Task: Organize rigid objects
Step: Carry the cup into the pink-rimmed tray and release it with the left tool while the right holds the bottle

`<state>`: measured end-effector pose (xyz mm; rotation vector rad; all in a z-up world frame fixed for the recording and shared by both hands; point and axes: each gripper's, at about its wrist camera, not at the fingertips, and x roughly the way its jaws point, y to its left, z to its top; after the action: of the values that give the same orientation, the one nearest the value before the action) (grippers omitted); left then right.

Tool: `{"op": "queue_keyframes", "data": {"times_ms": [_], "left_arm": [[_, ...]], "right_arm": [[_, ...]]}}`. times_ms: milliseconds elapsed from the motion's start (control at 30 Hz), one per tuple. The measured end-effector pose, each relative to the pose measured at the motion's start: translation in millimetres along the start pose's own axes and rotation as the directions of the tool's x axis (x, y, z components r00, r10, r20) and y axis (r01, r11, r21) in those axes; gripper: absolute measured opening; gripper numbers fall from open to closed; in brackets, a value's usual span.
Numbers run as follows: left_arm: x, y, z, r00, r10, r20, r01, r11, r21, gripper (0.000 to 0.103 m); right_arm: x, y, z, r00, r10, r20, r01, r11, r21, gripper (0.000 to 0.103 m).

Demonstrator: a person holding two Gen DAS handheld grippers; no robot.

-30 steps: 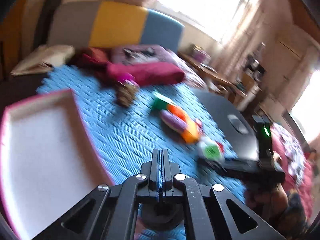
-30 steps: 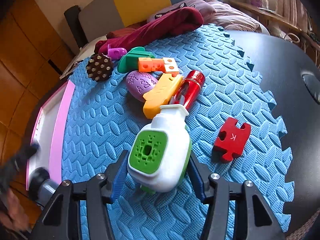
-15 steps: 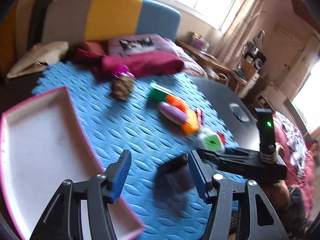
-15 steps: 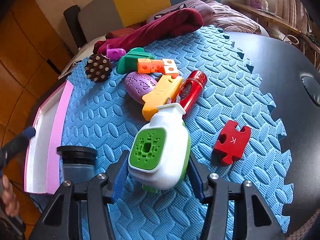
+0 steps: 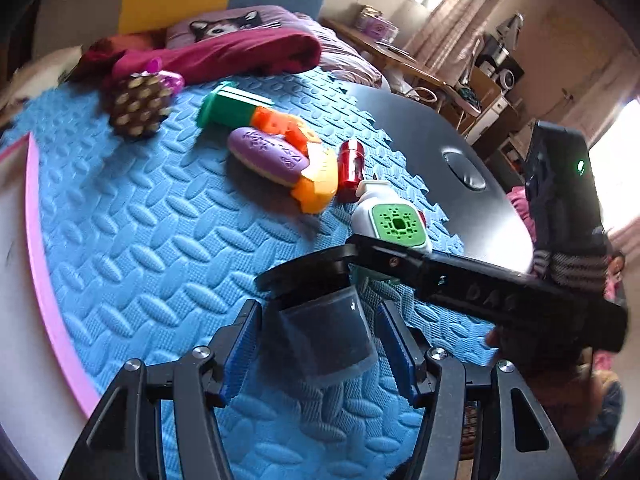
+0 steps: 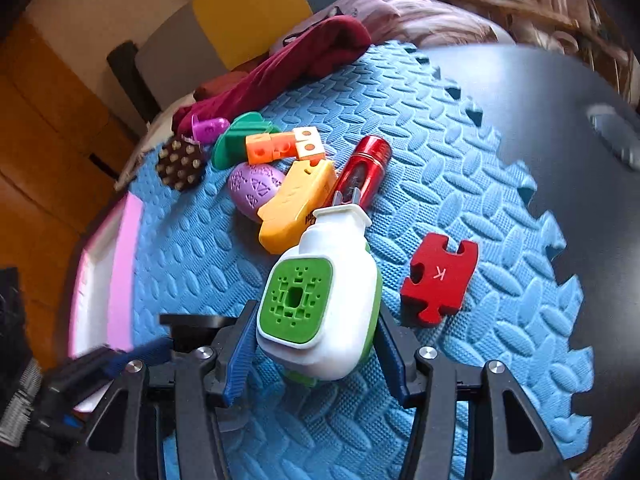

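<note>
My left gripper (image 5: 320, 344) is open around a dark jar with a black lid (image 5: 320, 320) that stands tilted on the blue foam mat (image 5: 140, 220); the pads do not touch it. My right gripper (image 6: 316, 344) is shut on a white toy with a green face (image 6: 320, 300), also seen in the left wrist view (image 5: 394, 222). Beyond lie a yellow block (image 6: 296, 204), a purple egg (image 6: 254, 186), a red cylinder (image 6: 364, 172), orange cubes (image 6: 280, 146), a green piece (image 6: 236, 140), a brown studded ball (image 6: 180, 162) and a red puzzle piece (image 6: 440, 280).
A white tray with a pink rim (image 5: 36, 240) sits at the mat's left edge. A black table (image 6: 560, 120) extends right of the mat. A maroon cloth (image 5: 240, 56) and pillows lie at the far edge.
My left gripper opened from shut and moved right, off the tray, so that its fingers now stand around the dark jar beside my right gripper. The right gripper still holds the white toy.
</note>
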<state>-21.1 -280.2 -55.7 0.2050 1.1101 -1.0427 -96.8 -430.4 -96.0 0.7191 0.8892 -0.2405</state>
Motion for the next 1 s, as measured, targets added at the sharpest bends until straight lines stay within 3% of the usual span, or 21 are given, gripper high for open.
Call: {"op": "queue_keyframes", "data": {"times_ms": [133,233,400,533,600,733,833,900,1000], "left_arm": [[17,0,0,1.000,0.006,-0.027,-0.005,1.000,0.017,0.049],[12,3,-2,1.000,0.009,0.015,-0.010,1.000,0.019,0.044],[-44,24,2,0.984,0.001,0.176,0.004,1.000,-0.029,0.044],[-96,72,6,0.951,0.093,0.293,-0.055,0.989,-0.136,0.044],[-113,107,8,0.926,0.202,0.318,-0.132,0.965,-0.228,0.044],[-105,170,12,0.913,0.324,0.248,-0.223,0.905,-0.362,0.044],[-89,199,13,0.915,0.355,0.190,-0.253,0.874,-0.414,0.044],[-80,213,13,0.906,0.393,0.159,-0.287,0.844,-0.452,0.045],[-78,223,10,0.898,0.416,0.144,-0.303,0.822,-0.483,0.050]], "right_arm": [[0,0,1,1.000,0.012,-0.004,-0.012,1.000,0.004,0.055],[1,3,0,1.000,0.000,-0.003,0.000,1.000,-0.011,0.055],[4,11,-2,1.000,-0.027,-0.006,0.027,0.998,-0.064,0.055],[7,22,-6,0.998,-0.065,-0.008,0.063,0.989,-0.131,0.055],[7,25,-7,0.997,-0.079,-0.005,0.077,0.986,-0.147,0.055],[9,28,-9,0.995,-0.100,0.002,0.099,0.981,-0.168,0.055],[10,30,-10,0.993,-0.117,0.008,0.116,0.976,-0.186,0.055],[10,31,-10,0.992,-0.124,0.011,0.124,0.973,-0.195,0.055],[12,35,-12,0.989,-0.146,0.018,0.146,0.965,-0.220,0.055]]}}
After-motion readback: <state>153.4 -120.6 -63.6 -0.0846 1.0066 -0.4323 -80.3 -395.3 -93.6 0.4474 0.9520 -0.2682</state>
